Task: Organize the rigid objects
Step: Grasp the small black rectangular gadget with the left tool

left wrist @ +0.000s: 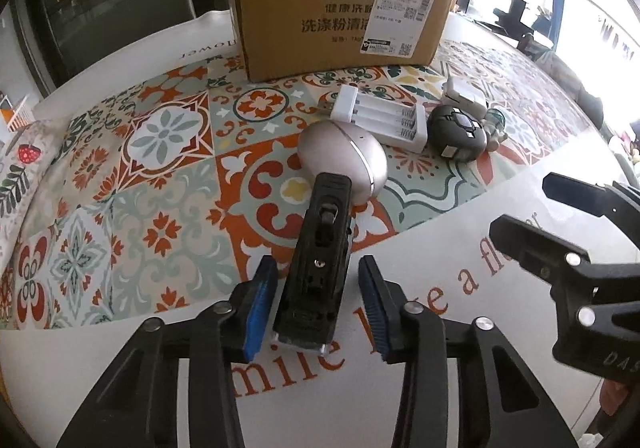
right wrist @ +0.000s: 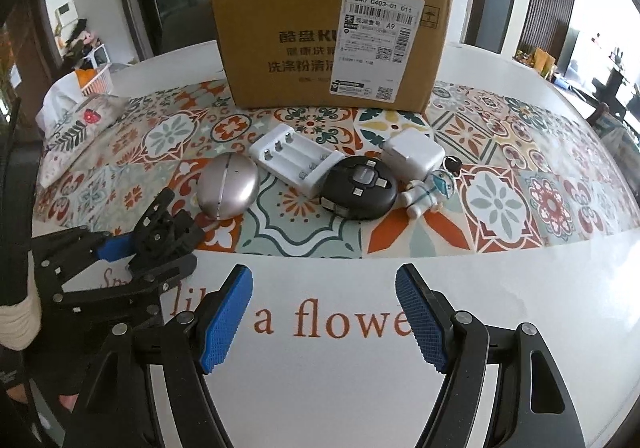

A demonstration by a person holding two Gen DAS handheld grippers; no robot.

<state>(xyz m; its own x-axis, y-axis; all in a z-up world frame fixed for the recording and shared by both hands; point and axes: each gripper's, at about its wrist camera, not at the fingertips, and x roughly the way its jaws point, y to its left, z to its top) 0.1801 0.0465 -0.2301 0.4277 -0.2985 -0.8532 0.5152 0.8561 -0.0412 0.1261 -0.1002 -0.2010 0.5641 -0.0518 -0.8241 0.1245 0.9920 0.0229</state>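
A black clamp-like device lies on the table between the open jaws of my left gripper; the blue pads stand apart from its sides. It also shows in the right wrist view. Beyond it lie a silver egg-shaped case, a white battery charger, a round black cable hub, a white power adapter and a small astronaut figure. My right gripper is open and empty above the white mat border.
An open cardboard box stands behind the objects on the tiled-pattern mat. A patterned fabric bundle lies at the far left. The right gripper shows at the right of the left wrist view.
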